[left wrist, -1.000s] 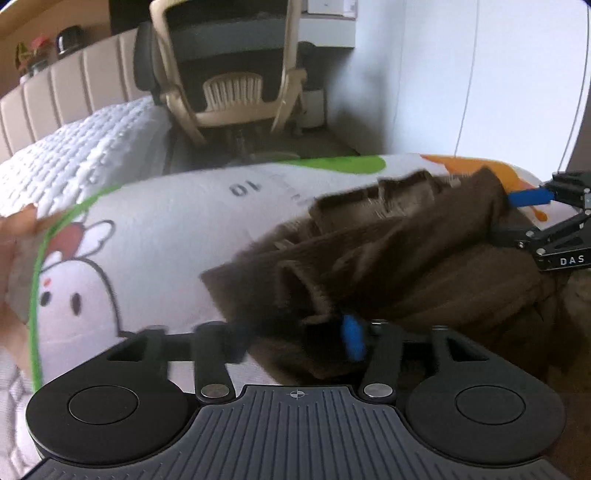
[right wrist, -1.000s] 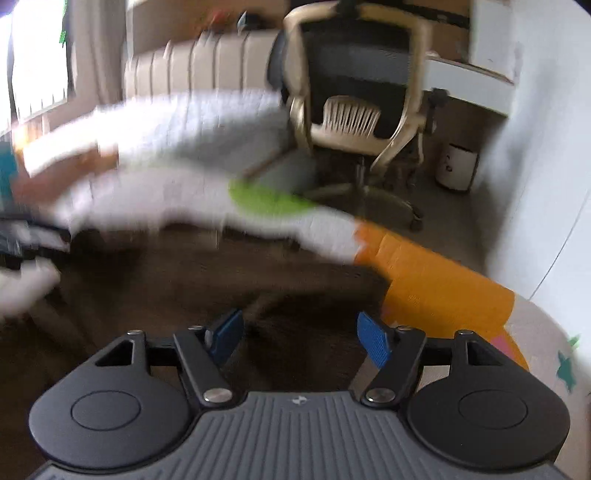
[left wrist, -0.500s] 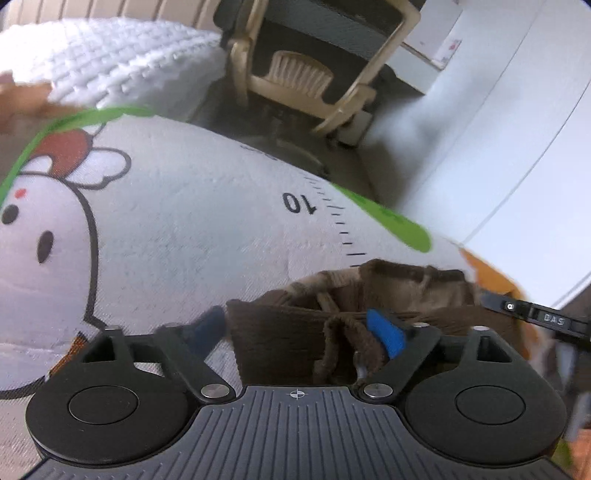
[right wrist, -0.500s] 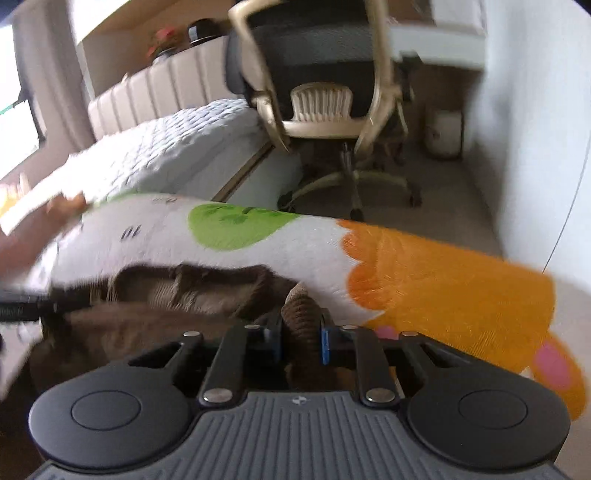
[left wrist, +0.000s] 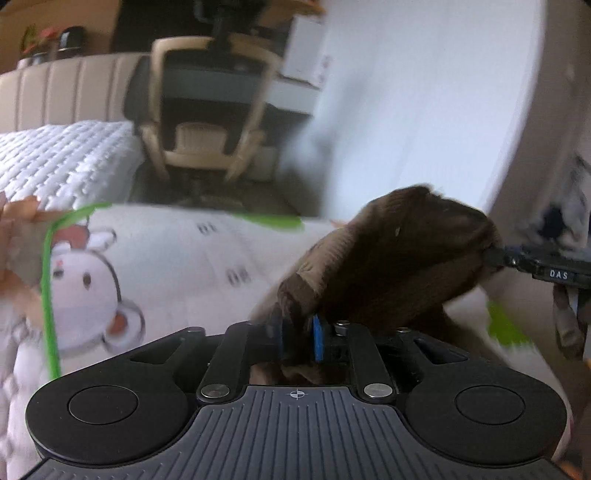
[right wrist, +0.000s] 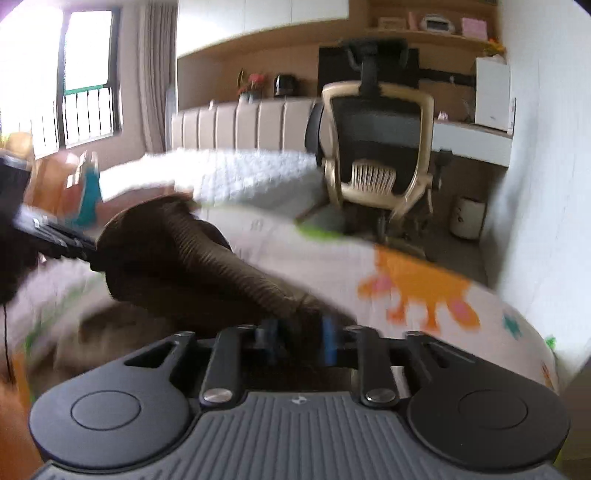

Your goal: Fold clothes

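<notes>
2 handheld grippers lift a brown ribbed knit garment [left wrist: 399, 266] above a cartoon-printed play mat [left wrist: 177, 266].

The left gripper [left wrist: 299, 338] and right gripper [right wrist: 301, 341] each clench 1 edge; the cloth hangs slack between them, apparently soft, light and best held at hems. No containers are visible.

You were working in a bedroom at home. A bed with a padded beige headboard [right wrist: 243, 123] and white quilted cover [left wrist: 62, 158] stood beside a cartoon-printed play mat [right wrist: 417, 284]. Behind it were a beige office chair [right wrist: 376, 147], a desk [right wrist: 476, 138], wall shelves [right wrist: 436, 31] and a curtained window [right wrist: 88, 74].
</notes>
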